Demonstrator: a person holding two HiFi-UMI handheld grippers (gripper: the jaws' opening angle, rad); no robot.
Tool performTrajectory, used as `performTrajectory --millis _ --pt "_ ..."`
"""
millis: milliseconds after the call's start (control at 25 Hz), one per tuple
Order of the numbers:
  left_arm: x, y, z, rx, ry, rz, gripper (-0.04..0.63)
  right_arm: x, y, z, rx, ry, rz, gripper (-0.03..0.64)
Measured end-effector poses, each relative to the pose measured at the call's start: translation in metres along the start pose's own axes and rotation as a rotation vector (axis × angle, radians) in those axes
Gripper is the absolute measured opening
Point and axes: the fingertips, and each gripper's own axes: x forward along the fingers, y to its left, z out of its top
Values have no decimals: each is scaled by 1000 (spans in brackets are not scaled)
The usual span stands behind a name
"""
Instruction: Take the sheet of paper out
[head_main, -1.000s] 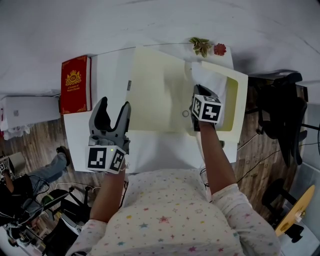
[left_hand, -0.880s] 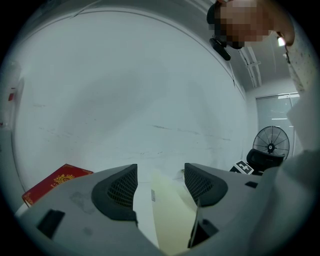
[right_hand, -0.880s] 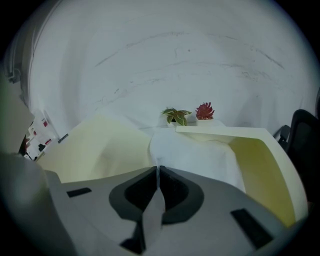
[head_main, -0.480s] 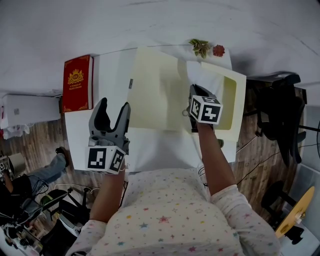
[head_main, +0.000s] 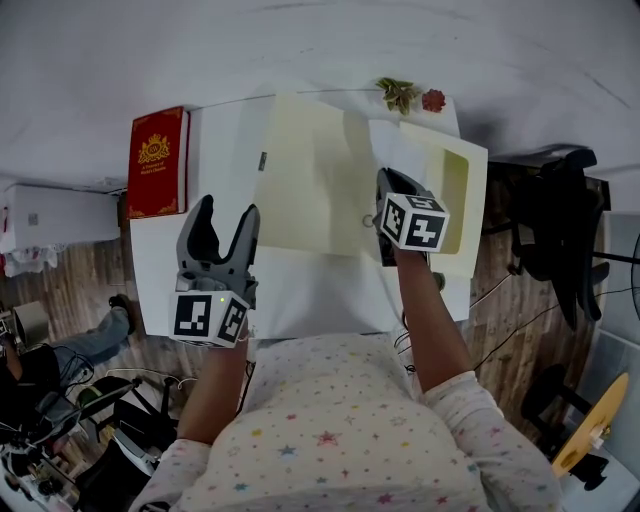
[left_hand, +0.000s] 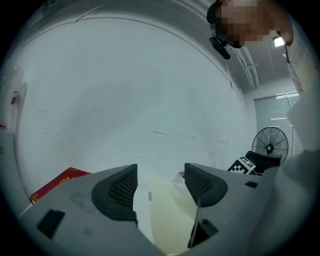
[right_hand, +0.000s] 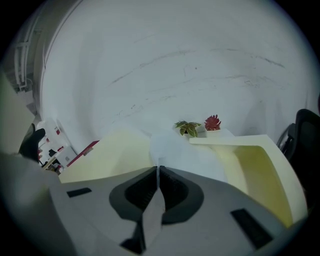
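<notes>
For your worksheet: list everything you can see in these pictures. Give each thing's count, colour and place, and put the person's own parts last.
table: one, white, under everything else
book: one, red with a gold crest, on the table's left edge
folder: one, pale yellow, lying open mid-table
sheet of paper: one, white, at the folder's right side, pinched by a gripper
green plant: one, small, at the table's far edge
red plant: one, small, beside the green plant
office chair: one, black, right of the table
left gripper: one, grey, jaws apart, empty, over the table's near left
right gripper: one, grey, jaws shut on the sheet
</notes>
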Motion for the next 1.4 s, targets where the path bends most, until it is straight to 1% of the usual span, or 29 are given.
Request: performTrajectory --millis 240,400,680,1160,1400 --pt "-12 -5 6 -3 -19 0 272 -9 6 0 -1 -24 30 14" --pt "-16 -9 10 1 -32 -3 272 -16 10 4 30 -69 88 14" --pt "-23 -13 18 2 -55 2 272 -30 19 12 28 -137 158 14" --pt "-29 -20 32 14 -85 -6 273 -53 28 27 29 -215 205 12" --pt "-34 -13 39 12 -98 7 272 -63 34 34 24 -245 218 11"
